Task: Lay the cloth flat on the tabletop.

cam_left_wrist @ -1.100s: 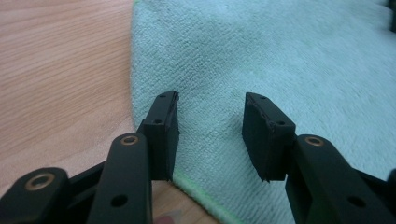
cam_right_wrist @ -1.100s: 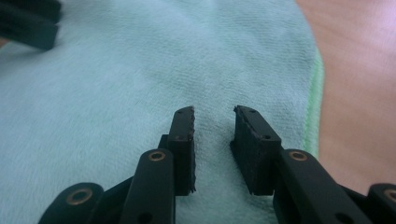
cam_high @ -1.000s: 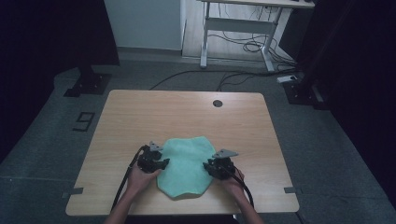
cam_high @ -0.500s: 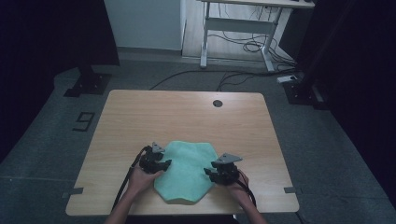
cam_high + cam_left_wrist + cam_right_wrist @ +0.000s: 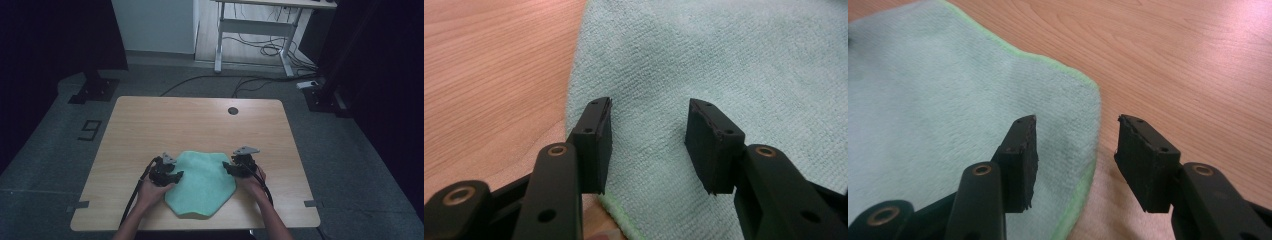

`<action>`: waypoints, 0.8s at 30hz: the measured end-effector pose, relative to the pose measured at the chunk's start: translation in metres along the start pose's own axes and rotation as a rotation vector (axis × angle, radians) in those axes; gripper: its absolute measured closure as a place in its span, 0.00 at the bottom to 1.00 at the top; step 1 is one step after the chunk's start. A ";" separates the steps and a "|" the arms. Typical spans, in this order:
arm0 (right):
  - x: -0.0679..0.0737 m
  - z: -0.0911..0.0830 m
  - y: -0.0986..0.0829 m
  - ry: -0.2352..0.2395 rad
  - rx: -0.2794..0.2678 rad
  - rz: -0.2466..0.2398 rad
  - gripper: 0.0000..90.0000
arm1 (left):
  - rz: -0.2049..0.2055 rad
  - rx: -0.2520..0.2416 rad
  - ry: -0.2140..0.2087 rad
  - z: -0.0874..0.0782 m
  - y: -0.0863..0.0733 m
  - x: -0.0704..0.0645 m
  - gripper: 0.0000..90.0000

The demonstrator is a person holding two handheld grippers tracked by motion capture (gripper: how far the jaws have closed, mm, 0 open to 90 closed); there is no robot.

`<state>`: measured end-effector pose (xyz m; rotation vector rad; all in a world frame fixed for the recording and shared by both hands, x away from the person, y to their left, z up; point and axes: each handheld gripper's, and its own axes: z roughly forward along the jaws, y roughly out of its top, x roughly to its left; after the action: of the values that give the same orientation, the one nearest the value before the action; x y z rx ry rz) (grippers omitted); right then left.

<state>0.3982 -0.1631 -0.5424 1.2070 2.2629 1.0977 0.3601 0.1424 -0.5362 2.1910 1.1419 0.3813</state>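
Left tool (image 5: pixel 176 174) and right tool (image 5: pixel 226 166) (both gaping) held low

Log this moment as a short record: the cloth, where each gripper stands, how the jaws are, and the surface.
cloth: light green towel, lying flat near the table's front edge
left gripper: at the towel's left edge, jaws open above the fabric
right gripper: at the towel's right edge, jaws open, straddling the hem
grip: nothing between either pair of jaws
surface: wooden table, with a round dark hole near its far edge
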 end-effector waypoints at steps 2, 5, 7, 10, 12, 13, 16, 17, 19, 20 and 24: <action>-0.001 0.005 0.000 -0.004 0.007 0.005 0.56 | 0.002 -0.003 0.004 0.000 -0.001 0.000 0.59; -0.002 0.010 -0.001 -0.007 0.015 0.009 0.56 | -0.002 -0.024 0.006 0.000 -0.003 0.000 0.60; -0.002 0.012 0.000 -0.002 0.006 0.015 0.58 | -0.006 -0.047 0.008 0.000 -0.006 0.000 0.61; -0.001 0.014 0.000 -0.002 0.000 -0.003 0.61 | -0.007 -0.063 0.011 0.000 -0.009 -0.001 0.62; 0.000 0.014 0.001 -0.003 -0.001 -0.005 0.63 | -0.008 -0.062 0.012 0.000 -0.009 -0.001 0.61; -0.001 0.015 0.001 0.002 -0.004 -0.005 0.70 | -0.008 -0.058 0.012 0.000 -0.008 -0.001 0.62; -0.002 0.014 0.001 0.014 0.000 -0.006 0.79 | -0.007 -0.057 0.013 0.000 -0.008 -0.001 0.61; -0.002 0.014 0.001 0.020 0.001 -0.007 0.81 | -0.007 -0.056 0.013 0.000 -0.008 -0.001 0.61; -0.001 0.013 0.001 0.023 0.006 -0.022 0.87 | -0.007 -0.057 0.012 0.000 -0.008 -0.001 0.61; 0.000 0.013 0.002 0.018 0.004 -0.032 0.89 | -0.008 -0.057 0.011 0.000 -0.008 -0.001 0.61; 0.002 0.009 0.004 -0.007 0.003 -0.036 0.91 | -0.010 -0.054 0.009 0.000 -0.007 0.000 0.61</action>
<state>0.4045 -0.1558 -0.5453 1.1656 2.2727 1.0756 0.3553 0.1451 -0.5410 2.1383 1.1344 0.4131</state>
